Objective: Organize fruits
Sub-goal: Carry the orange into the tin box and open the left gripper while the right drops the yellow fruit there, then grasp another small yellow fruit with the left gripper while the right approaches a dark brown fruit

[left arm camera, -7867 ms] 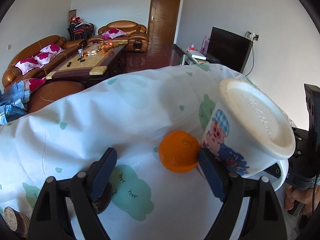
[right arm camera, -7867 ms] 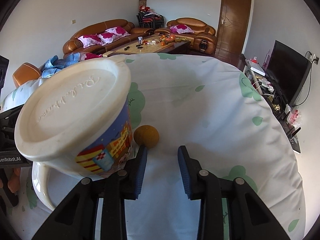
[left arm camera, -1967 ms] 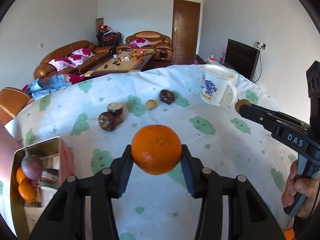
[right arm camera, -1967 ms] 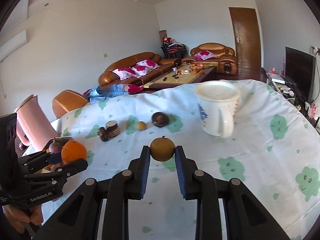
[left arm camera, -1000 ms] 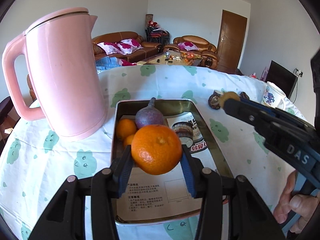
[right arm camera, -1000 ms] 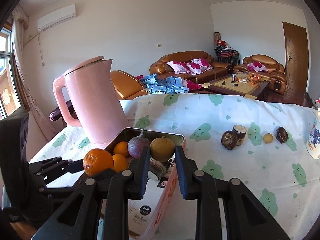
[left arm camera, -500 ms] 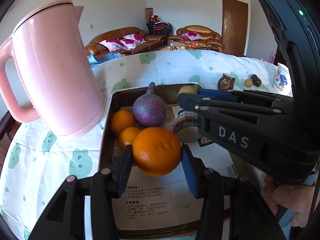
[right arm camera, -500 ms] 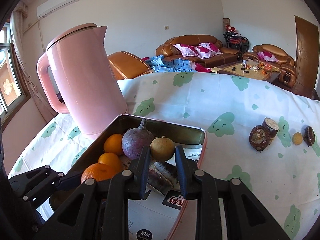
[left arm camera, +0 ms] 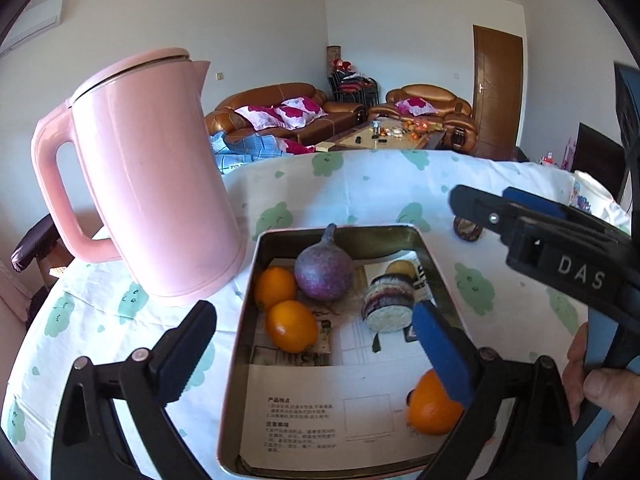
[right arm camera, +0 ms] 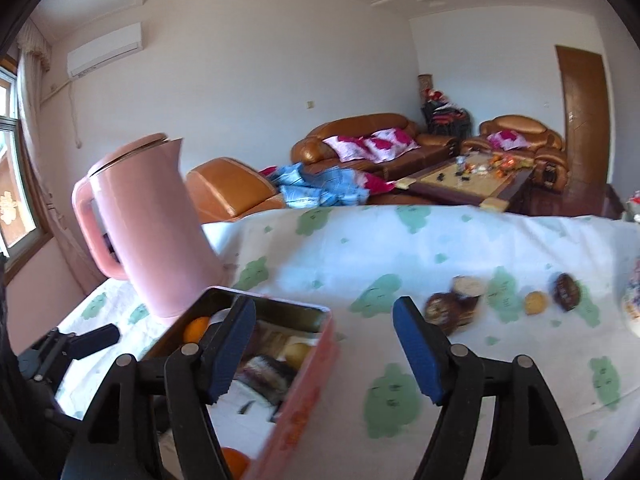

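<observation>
Both grippers releasing fruit into tin (left arm camera: 248, 320) – left gripper (left arm camera: 316, 344) gaping wide, orange (left arm camera: 430, 408) lying lower right; right gripper (right arm camera: 324, 348) opening, empty.

Pink kettle (left arm camera: 156, 184) upright on cloud-print tablecloth (left arm camera: 372, 184); brown sofas (right arm camera: 372, 140) behind.

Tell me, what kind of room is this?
Most likely a home living room: leather sofas with cushions, a coffee table and a wall air conditioner. The fruit sits on a cloth-covered table.
</observation>
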The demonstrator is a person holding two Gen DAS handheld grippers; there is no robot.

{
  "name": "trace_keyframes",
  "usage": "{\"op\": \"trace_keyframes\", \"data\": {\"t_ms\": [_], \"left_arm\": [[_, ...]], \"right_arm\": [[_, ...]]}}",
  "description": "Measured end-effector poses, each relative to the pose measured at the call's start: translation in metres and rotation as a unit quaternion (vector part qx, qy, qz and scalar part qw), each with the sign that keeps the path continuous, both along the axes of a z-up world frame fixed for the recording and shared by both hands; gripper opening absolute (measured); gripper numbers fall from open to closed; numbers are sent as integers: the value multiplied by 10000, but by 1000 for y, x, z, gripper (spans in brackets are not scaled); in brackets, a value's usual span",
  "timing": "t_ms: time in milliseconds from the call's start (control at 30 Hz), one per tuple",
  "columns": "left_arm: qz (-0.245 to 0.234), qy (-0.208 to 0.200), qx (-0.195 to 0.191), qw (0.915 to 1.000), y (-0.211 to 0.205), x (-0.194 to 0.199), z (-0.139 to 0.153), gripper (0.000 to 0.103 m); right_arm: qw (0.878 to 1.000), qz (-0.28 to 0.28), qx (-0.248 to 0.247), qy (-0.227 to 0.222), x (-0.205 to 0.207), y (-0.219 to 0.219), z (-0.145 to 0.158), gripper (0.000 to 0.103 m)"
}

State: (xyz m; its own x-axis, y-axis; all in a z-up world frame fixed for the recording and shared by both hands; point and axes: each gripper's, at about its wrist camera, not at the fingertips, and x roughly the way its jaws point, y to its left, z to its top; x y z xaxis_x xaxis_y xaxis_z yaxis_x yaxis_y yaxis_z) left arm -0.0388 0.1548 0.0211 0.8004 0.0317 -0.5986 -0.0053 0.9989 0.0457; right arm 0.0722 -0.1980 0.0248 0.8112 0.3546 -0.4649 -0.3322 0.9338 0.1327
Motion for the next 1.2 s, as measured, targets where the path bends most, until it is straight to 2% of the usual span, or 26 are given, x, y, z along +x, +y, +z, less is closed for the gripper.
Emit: {"op": "trace_keyframes", "data": {"t_ms": [33,67,133,300,433,567,733,967,1100,1200], "left_arm": [[-57,-20,-87,9999,-4,1,3,101],[-145,-33,-162,9998,-10,2,6,101],[-363,-44,-249,9990,-27,5,10,101],[-849,-25,-180,9962,-85,21,11,101],[-1009,85,-152,9947,-128,42,2,101],[-936,297,-318,9947,-161,70,-9,101],[-852,490,-276,9948,-192,106,-24,101],[-858,719,-209,9935,-225,144,-37,101],[-757,609,39,9953,-237,156,-40,101],[-809,595,23,9949,-241,160,-40,101]], "right_arm": [[9997,-214,-139,-55,2,-13,1,68],[9988,-400,-264,-66,5,-27,1,49],[9967,-707,-376,99,16,-61,-3,26],[9867,-1459,-168,696,45,-150,-24,25],[9777,-1826,-159,1025,62,-196,-38,25],[9755,-1792,-352,1225,81,-211,-46,25],[9764,-1428,-474,1551,111,-213,-55,25],[9693,-1571,-218,1877,132,-242,-63,25],[9671,-1674,-342,1886,133,-249,-62,10],[9646,-1788,-332,1910,132,-257,-61,1]]}}
